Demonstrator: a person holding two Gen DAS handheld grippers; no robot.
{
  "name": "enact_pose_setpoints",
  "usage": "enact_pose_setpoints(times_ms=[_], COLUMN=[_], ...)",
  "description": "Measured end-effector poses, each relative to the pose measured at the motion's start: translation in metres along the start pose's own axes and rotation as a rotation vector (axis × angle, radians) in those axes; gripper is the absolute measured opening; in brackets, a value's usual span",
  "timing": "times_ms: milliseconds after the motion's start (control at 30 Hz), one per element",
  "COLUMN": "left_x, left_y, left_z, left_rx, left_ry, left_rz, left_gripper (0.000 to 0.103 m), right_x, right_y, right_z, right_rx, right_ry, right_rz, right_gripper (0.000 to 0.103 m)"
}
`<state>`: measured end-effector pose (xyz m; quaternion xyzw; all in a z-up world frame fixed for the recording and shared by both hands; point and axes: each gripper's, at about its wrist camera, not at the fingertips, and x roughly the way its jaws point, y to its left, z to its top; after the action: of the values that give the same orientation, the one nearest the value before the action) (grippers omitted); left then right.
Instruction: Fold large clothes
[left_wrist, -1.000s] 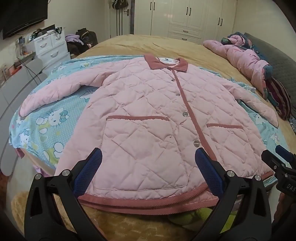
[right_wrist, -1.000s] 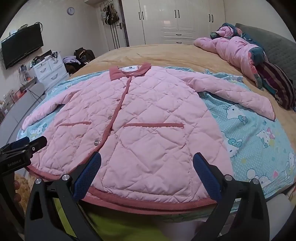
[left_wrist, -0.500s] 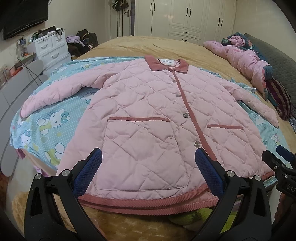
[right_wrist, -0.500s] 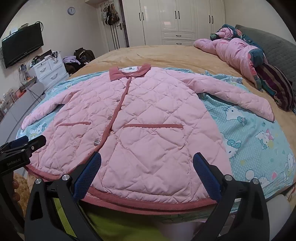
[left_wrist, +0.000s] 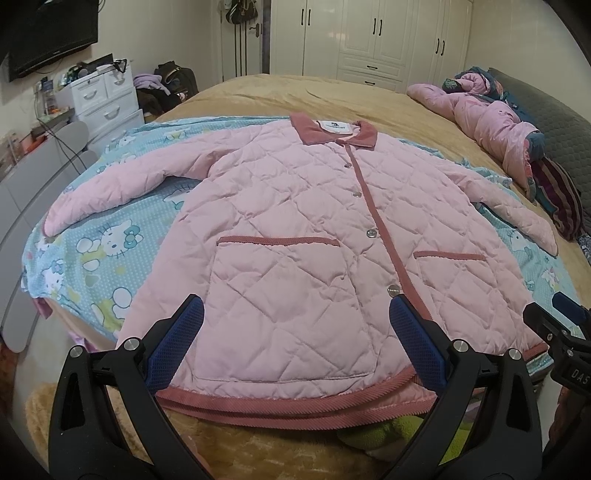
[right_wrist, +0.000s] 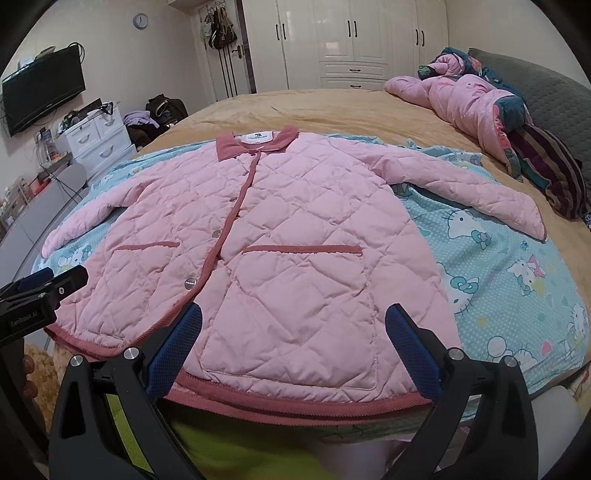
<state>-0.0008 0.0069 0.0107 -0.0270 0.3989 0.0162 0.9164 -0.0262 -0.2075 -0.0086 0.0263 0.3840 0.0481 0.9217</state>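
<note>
A pink quilted jacket (left_wrist: 295, 236) with darker pink collar, trim and two front pockets lies flat, front up, sleeves spread, on a light blue cartoon-cat sheet (left_wrist: 107, 243). It also shows in the right wrist view (right_wrist: 295, 240). My left gripper (left_wrist: 295, 332) is open and empty, hovering above the hem by the left pocket. My right gripper (right_wrist: 293, 332) is open and empty, above the hem by the right pocket. Each gripper shows at the edge of the other's view.
The sheet lies on a tan bed (left_wrist: 295, 92). A bundled pink quilt (left_wrist: 491, 125) and a striped pillow (left_wrist: 561, 199) lie at the right by a grey headboard. White drawers (left_wrist: 103, 96), a wall TV (right_wrist: 40, 96) and wardrobes (right_wrist: 351, 40) stand beyond.
Both grippers drifted very slightly; the jacket has not moved and both stay open.
</note>
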Motion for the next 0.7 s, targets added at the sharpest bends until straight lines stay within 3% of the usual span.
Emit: enact_pose_setpoints(times_ms=[700], left_x=[-0.0016], left_y=[0.0003], left_z=[0.0026], left_rx=[0.003], left_ry=[-0.007], left_rz=[0.010], left_gripper=[0.094], right_x=[-0.0017], right_y=[0.0043], right_z=[0.0014], right_rx=[-0.013], right_ry=[-0.009], right_rz=[0.005], right_gripper=[0.099])
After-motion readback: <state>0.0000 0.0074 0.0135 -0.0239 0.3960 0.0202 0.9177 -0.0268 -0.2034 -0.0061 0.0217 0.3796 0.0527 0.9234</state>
